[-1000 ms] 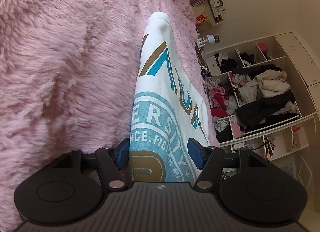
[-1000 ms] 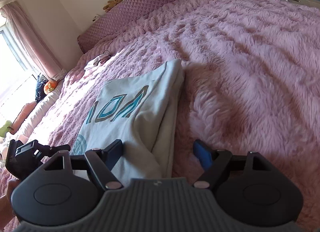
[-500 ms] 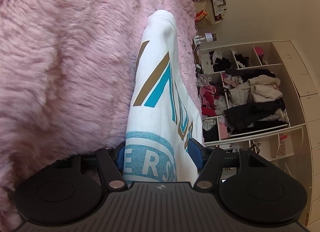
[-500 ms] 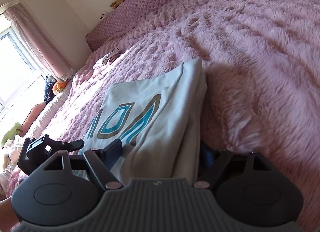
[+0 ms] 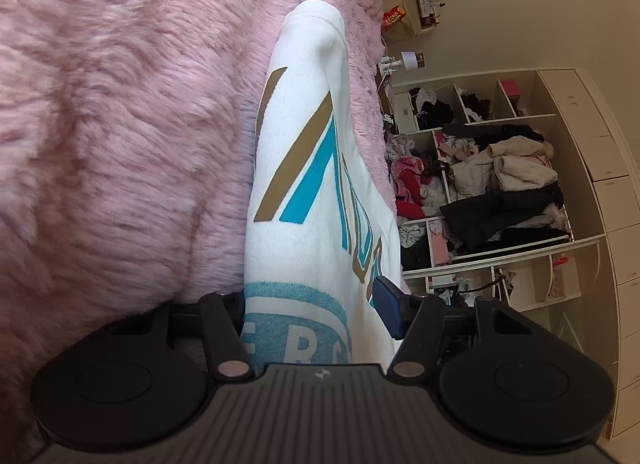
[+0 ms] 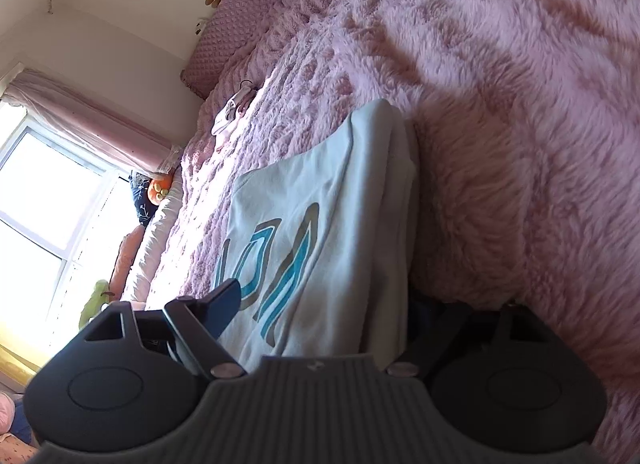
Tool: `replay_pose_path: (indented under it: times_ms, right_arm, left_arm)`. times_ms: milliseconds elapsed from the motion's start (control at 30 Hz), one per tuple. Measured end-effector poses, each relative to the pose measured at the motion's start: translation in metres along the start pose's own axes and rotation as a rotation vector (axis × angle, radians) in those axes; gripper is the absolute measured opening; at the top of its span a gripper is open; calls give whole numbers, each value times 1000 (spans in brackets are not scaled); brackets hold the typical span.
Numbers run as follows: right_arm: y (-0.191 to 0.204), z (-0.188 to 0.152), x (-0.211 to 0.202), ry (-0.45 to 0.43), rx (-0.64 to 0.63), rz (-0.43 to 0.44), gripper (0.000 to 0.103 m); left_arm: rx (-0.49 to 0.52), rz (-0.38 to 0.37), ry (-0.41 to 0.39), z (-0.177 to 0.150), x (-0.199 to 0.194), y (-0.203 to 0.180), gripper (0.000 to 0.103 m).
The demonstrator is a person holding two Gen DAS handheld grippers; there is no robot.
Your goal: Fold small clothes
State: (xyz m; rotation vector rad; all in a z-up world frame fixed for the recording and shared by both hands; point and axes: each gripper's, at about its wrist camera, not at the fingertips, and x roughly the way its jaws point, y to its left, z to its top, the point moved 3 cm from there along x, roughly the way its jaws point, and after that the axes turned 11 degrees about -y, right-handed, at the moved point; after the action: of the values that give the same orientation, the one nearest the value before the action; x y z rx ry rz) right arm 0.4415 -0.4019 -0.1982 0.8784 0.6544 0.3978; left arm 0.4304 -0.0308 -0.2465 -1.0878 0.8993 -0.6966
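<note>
A folded white shirt (image 5: 308, 199) with teal and brown print lies on the fluffy pink bedspread (image 5: 120, 123). My left gripper (image 5: 316, 304) straddles its near edge, jaws wide, with the cloth between the fingers. In the right wrist view the same shirt (image 6: 320, 232) fills the gap of my right gripper (image 6: 320, 304). Its left finger (image 6: 224, 300) rests over the print. Its right finger is sunk in the fur under the folded edge. Both grippers look open around the cloth, not clamped.
Open shelves (image 5: 480, 191) stuffed with clothes stand beyond the bed's edge in the left view. A quilted headboard (image 6: 248, 15), a small white garment (image 6: 232, 111) and a bright window (image 6: 44, 191) show in the right view.
Both grippers have pushed forward onto the shirt, so its edge now sits deep between the fingers. The right camera has rolled, tilting the bed in view.
</note>
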Motion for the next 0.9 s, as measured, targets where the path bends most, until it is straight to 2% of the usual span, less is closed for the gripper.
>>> replay_pose_path:
  times_ms: [100,133,167,233,267,300,500,767,900]
  right_arm:
    - [1,0,-4,11,-6,5,71]
    - [1,0,-4,15,-9,5,65]
    - [2,0,-4,12,-23,-4,53]
    - [2,-1,-2,10,-59,-50,40]
    - [-1,-1,-2,2,-48,-61,35]
    - [-2,-1,-3,-4,-38,-65,34]
    - [14,-1,-6,-32,-77,-131,26]
    - [65,7,-23,-48,-165,-197,20]
    - [101,6,-37,-82,-160,-168,18]
  left_arm:
    - [-21,-8,-1,1,0,2,67]
    - [-21,-4,0,1,1,2,67]
    - [-17,4,0,2,3,1,67]
    - [16,29,1,2,8,-2,59]
    - [50,56,5,1,12,-8,48]
    - [78,74,7,0,12,-10,40]
    - [115,104,-27,-4,9,-27,32]
    - [189,92,-35,-9,-15,-76,28]
    - [217,70,-65,-12,-45,-107,28]
